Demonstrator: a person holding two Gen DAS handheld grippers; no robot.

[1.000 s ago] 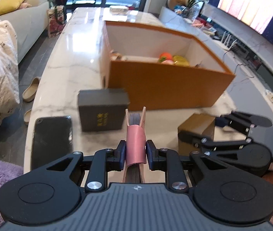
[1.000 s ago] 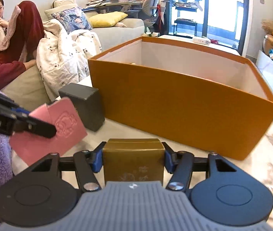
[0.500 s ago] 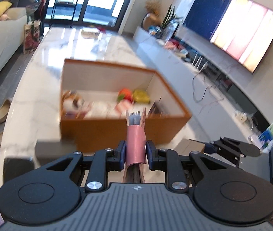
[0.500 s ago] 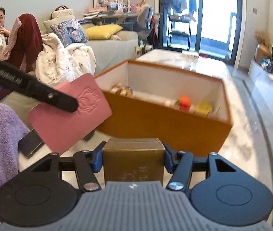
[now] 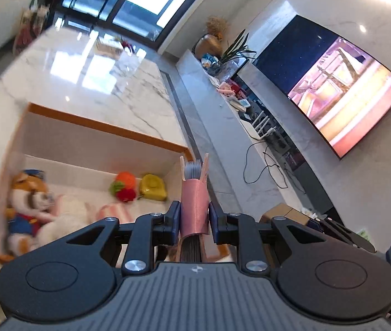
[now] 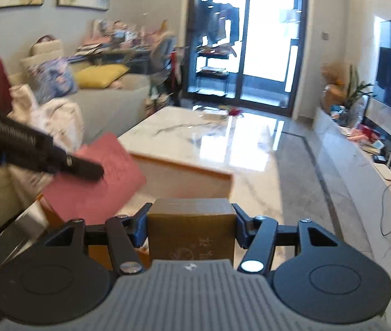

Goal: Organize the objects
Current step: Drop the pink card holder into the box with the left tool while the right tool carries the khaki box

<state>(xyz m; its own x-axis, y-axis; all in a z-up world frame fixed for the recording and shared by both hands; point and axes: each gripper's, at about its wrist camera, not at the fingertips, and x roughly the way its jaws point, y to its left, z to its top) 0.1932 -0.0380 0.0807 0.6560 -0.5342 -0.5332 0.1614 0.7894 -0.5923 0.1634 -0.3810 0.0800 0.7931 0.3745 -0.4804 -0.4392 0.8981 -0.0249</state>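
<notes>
The open orange cardboard box with white inside walls [image 5: 104, 122] is cut off in the right wrist view, where only its far corner shows past the gripper body; its near wall is hidden in both views. The blurred contents are hard to read: a plush dog in blue clothes [image 5: 25, 193], an orange and red toy [image 5: 123, 184] and a yellow piece [image 5: 152, 187] by the far wall.

The left gripper [image 5: 194, 216] pinches a slim pink-covered notebook [image 5: 194, 201] on edge, its pads tight against both covers, held over the box's right end. The right gripper [image 6: 191, 227] clamps a small olive-gold carton with printed characters [image 6: 191, 234], its fingers pressed on both sides, just beside the box.

The box stands on a glossy white marble table [image 6: 209, 138]. Beyond are a wall-mounted television [image 5: 341, 88], glass doors [image 6: 250, 41] and a cluttered sofa [image 6: 107, 93].
</notes>
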